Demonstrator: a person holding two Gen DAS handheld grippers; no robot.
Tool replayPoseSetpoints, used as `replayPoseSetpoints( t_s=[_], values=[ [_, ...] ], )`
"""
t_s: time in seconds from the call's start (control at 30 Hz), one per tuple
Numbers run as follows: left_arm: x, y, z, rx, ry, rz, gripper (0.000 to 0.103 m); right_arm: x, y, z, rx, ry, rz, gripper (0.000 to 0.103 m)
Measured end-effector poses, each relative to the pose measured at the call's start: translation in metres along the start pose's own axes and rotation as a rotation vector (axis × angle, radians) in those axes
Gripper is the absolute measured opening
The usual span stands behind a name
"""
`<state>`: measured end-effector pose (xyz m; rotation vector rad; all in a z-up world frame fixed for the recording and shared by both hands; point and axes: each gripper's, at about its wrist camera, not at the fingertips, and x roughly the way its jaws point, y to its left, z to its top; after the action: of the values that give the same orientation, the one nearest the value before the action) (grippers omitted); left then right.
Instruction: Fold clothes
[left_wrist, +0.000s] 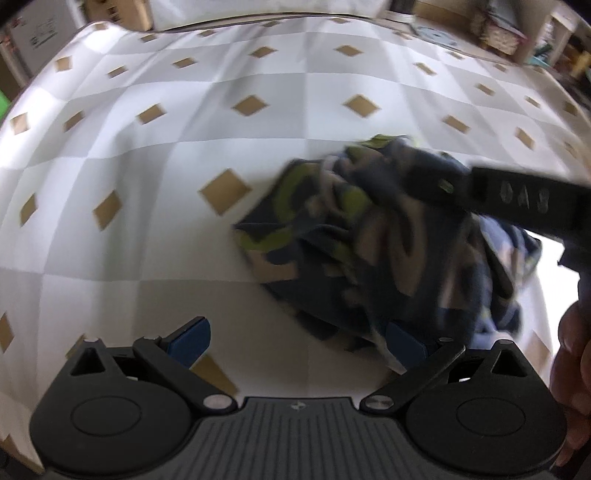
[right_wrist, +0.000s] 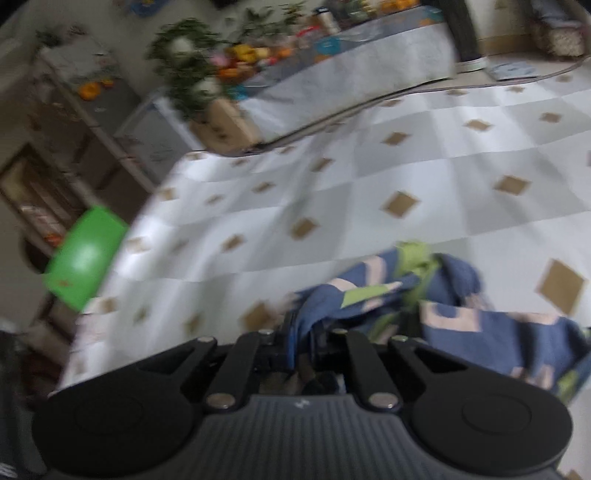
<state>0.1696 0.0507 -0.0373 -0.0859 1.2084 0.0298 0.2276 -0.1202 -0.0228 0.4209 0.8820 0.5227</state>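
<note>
The folding has hardly begun — the navy patterned garment (left_wrist: 373, 236) lies crumpled on the checkered sheet (left_wrist: 147, 122), the right gripper (right_wrist: 301, 343) pinching what seems its edge, the left gripper (left_wrist: 295, 339) wide open — empty.

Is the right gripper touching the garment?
Touching. The right wrist view shows the right gripper with jaws shut on a fold of the blue patterned garment.
</note>
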Motion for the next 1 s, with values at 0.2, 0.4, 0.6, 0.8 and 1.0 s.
replayPoseSetpoints(
  t_s=[0.2, 0.4, 0.6, 0.8, 1.0],
  values=[
    [-0.004, -0.016, -0.007, 0.041, -0.016, -0.067, 0.102, -0.021, 0.004, 0.001, -0.027, 0.05, 0.147, 0.008],
    [-0.001, -0.032, -0.011, 0.072, -0.02, -0.054, 0.102, -0.031, 0.001, -0.005, -0.073, 0.153, 0.097, 0.029],
    [-0.01, -0.024, -0.012, 0.016, -0.031, -0.093, 0.102, -0.06, -0.021, -0.006, -0.078, 0.127, -0.018, 0.039],
    [-0.013, -0.023, -0.002, -0.035, -0.073, -0.085, 0.101, -0.068, -0.048, -0.004, -0.013, 0.08, -0.198, 0.046],
    [-0.017, -0.028, 0.009, -0.082, -0.096, -0.139, 0.101, -0.054, -0.058, -0.007, 0.025, 0.103, -0.267, 0.051]
  ],
)
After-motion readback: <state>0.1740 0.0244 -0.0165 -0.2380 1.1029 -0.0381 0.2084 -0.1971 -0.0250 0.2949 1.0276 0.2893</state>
